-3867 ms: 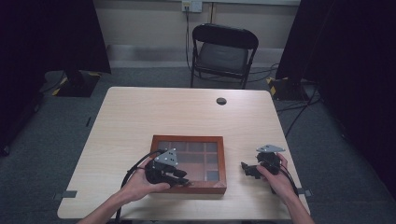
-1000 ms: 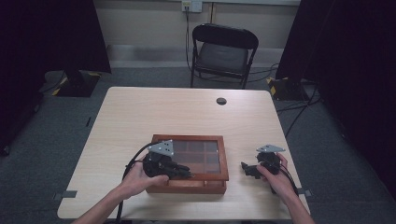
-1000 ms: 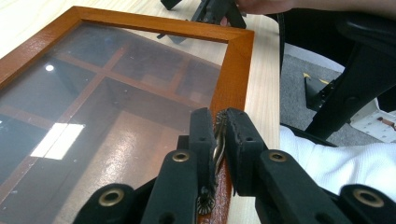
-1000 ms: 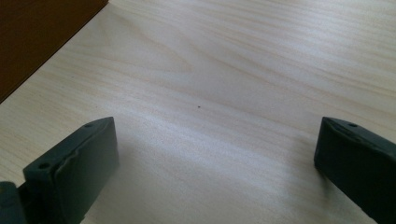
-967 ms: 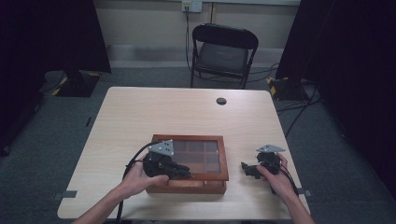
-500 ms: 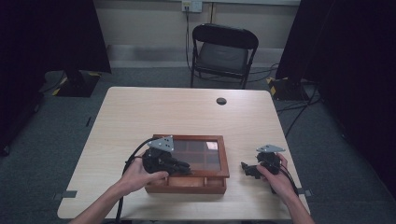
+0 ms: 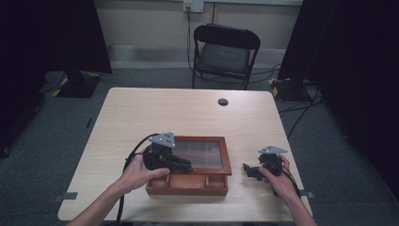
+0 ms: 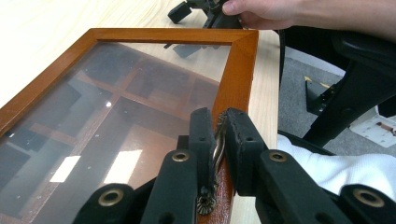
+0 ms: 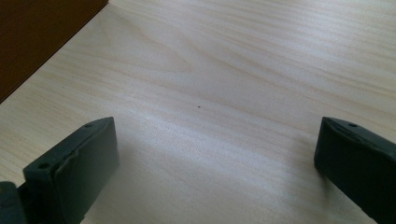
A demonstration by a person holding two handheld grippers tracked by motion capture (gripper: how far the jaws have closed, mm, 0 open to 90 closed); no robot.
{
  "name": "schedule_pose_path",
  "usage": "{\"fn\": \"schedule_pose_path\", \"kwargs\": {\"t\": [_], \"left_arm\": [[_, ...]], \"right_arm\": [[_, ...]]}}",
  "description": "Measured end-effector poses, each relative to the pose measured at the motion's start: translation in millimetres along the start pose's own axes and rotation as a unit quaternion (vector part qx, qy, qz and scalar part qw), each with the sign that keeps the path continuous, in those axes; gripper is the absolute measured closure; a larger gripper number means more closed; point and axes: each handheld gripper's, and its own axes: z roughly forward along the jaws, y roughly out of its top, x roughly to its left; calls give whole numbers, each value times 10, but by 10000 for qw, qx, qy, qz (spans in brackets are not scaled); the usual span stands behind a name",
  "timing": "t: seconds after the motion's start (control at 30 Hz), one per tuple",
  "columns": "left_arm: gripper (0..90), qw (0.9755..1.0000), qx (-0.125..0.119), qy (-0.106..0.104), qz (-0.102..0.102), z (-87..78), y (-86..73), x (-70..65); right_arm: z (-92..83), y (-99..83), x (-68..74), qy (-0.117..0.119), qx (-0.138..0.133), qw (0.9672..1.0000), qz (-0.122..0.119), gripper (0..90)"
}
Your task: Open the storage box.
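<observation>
So the left gripper [image 8: 216, 140] has its jaws clamped on the little metal latch [image 8: 217, 140] at the front edge of the glass lid [image 7: 200, 153], and compared with a few seconds back the lid has swung up. It was lying flat on the wooden box [image 7: 188, 181] then; now it's tilted, front edge raised, with the row of front compartments showing underneath. My read is the opening is underway but nowhere near finished, since the lid hasn't tipped far. The box sits near the front edge of the desk [image 7: 141, 113], roughly in the middle.

The right gripper [image 7: 251, 170] is parked on the desk just right of the box, toward the front right corner, jaws spread wide apart with nothing but bare wood between them. It hasn't budged.

Harder to make out: whether the compartments hold anything, because the glass throws reflections and the left hand [image 7: 141, 172] covers part of the box. The hinge side at the back is hidden too. Farther off there's a small dark round thing [image 7: 223, 101] near the far edge, can't say what, and a black chair [image 7: 225, 54] beyond the desk.
</observation>
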Motion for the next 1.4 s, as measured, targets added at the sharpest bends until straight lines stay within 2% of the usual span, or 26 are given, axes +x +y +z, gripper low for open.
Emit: {"fn": "schedule_pose_path", "kwargs": {"t": [0.63,1.4], "left_arm": [[811,9997,-185,188,-4,-163,238,55],[815,9995,-182,266,7,-243,430,139]], "right_arm": [[1,0,1,-4,-3,10000,10,0],[0,0,0,2,-1,10000,1,0]]}}
